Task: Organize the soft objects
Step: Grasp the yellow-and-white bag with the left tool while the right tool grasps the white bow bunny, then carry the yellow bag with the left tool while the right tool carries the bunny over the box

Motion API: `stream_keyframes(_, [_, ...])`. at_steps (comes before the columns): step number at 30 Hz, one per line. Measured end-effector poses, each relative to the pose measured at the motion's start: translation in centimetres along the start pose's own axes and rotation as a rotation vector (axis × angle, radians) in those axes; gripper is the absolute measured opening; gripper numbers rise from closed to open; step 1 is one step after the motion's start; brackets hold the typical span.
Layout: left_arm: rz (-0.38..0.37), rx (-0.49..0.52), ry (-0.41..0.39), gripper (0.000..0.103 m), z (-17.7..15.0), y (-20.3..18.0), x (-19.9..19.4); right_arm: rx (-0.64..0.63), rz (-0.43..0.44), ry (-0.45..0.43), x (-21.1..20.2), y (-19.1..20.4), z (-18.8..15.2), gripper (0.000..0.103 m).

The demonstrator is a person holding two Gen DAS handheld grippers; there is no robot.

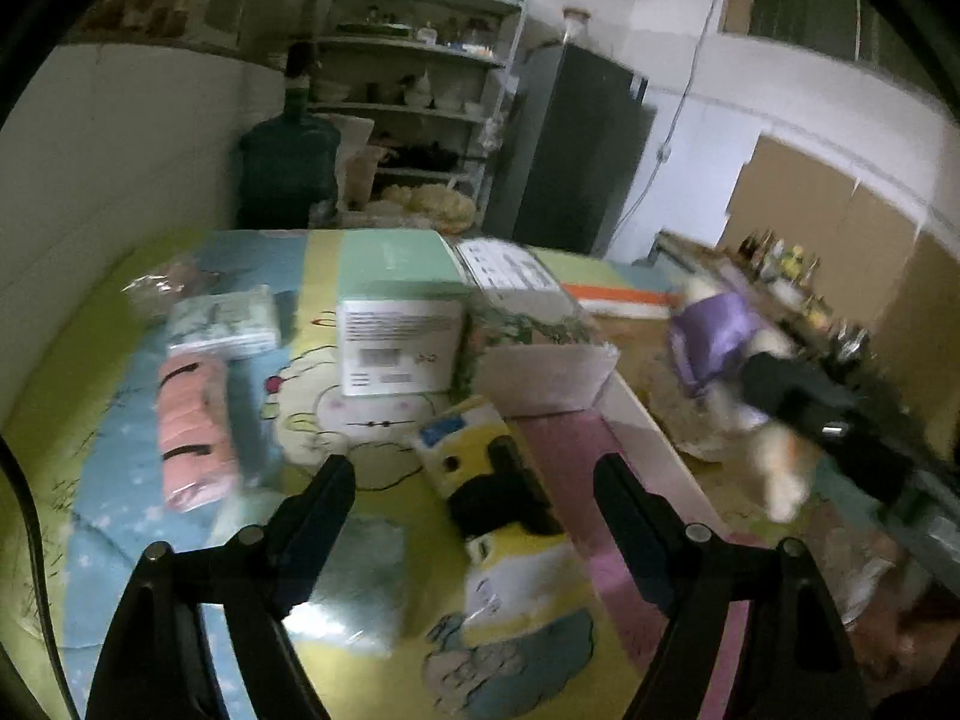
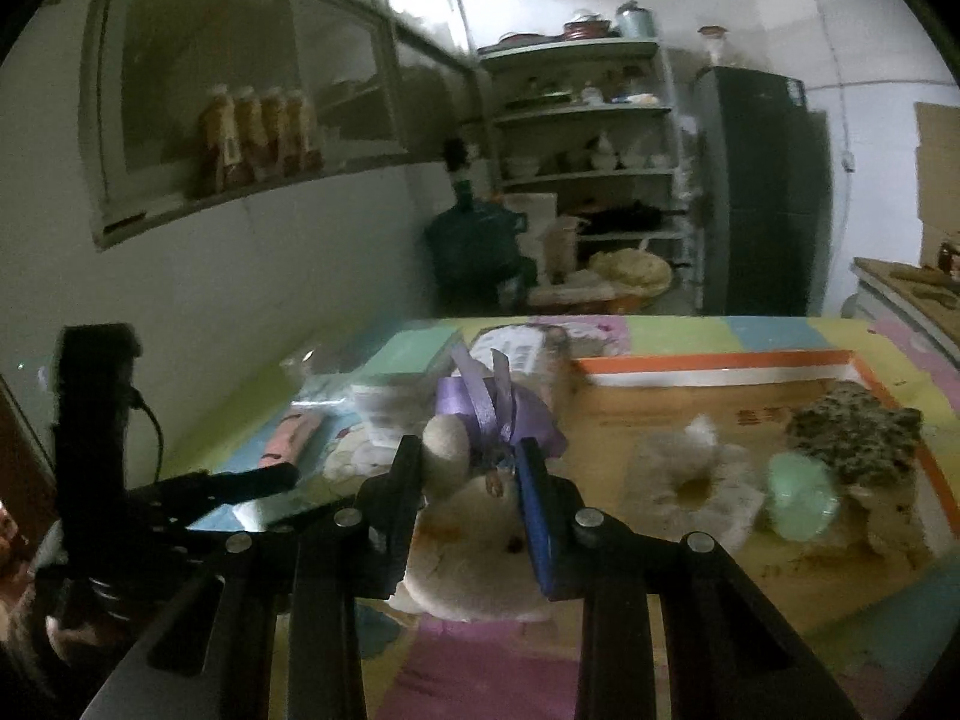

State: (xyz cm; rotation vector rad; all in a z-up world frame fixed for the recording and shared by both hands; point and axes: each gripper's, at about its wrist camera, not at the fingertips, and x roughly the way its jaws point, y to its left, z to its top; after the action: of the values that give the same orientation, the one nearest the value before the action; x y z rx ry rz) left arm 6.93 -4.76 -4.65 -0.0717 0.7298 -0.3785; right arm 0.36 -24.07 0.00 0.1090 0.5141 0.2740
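Note:
In the right wrist view my right gripper (image 2: 470, 457) is shut on a cream plush toy (image 2: 474, 516) with a purple satin dress and ribbon, held above the colourful mat (image 2: 480, 678). The left wrist view shows the same plush toy (image 1: 714, 336) at the right, with the right gripper (image 1: 762, 378) clamped on it. My left gripper (image 1: 474, 480) is open over the mat (image 1: 120, 360), nothing between its fingers. A yellow wrapped soft pack (image 1: 510, 546) with a black patch lies below it. In the right wrist view the left gripper (image 2: 282, 492) is low at the left.
A pink roll in plastic (image 1: 192, 432), a pale packet (image 1: 225, 321), a white box (image 1: 399, 342) and a flowered box (image 1: 540, 354) lie on the mat. An orange-rimmed tray (image 2: 708, 360) holds a fluffy ring (image 2: 690, 486), a green soft lump (image 2: 798, 498) and a speckled pad (image 2: 852, 432).

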Motion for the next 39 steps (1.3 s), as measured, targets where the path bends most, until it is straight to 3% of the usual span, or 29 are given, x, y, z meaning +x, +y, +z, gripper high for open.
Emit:
stream_keyframes(8, [0.147,0.025,0.087,0.063,0.2,-1.9,4.1,0.023,-0.023,-0.016,-1.3,-1.5,-0.5,0.032])
stream_keyframes(12, [0.18,0.037,0.102,0.059,-0.1,-2.3,4.8,0.029,-0.019,-0.017,-1.5,-1.9,-0.7,0.032])
stream_keyframes(18, [0.174,0.051,0.084,0.048,-0.4,-3.0,4.8,0.033,-0.013,-0.017,-1.6,-2.3,-0.9,0.032])
stream_keyframes(39, [0.156,0.072,0.009,0.044,0.4,-4.2,2.4,0.027,-0.02,-0.033,-2.1,-2.0,-0.6,0.032])
